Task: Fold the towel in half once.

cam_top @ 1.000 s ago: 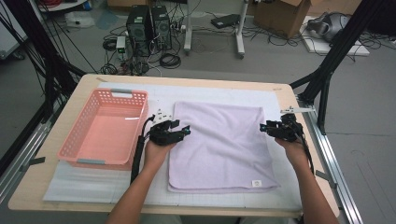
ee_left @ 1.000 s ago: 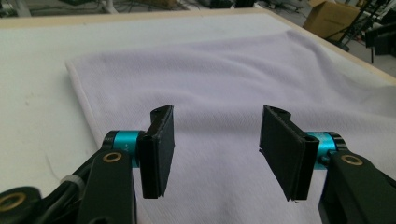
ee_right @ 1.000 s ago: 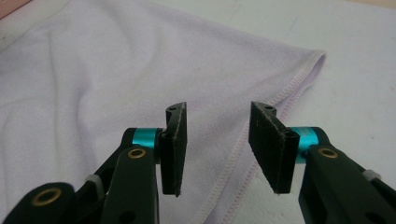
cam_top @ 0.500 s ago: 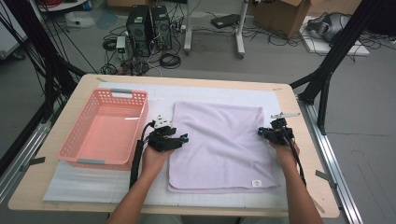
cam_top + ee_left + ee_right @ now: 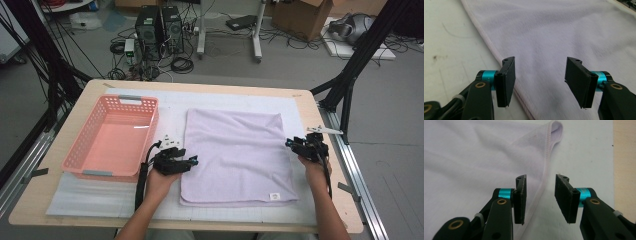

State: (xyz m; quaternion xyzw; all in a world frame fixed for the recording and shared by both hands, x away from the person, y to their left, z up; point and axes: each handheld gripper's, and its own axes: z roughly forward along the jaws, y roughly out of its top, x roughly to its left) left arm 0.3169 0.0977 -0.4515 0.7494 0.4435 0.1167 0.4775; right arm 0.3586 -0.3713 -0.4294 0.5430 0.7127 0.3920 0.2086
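A lilac towel (image 5: 235,150) lies flat on the white mat, with a small label near its front right corner. My left gripper (image 5: 192,161) is at the towel's left edge, open, and the hem (image 5: 499,55) runs under the gap between its jaws (image 5: 540,80). My right gripper (image 5: 291,144) is at the towel's right edge. Its jaws have just been opening and now stand apart (image 5: 540,197). The towel's hem (image 5: 544,177) passes between them low down, and the pads do not press on it. A turned-up corner of the towel (image 5: 556,127) shows farther along that edge.
A pink plastic basket (image 5: 82,157) stands on the left of the table, close to my left hand. The white mat (image 5: 170,107) covers most of the wooden tabletop (image 5: 345,200). Black frame legs, computers and cables are on the floor beyond the far edge.
Both hands have slid a little along the towel's side edges toward the person. The right gripper has come in closer to the towel's right hem.
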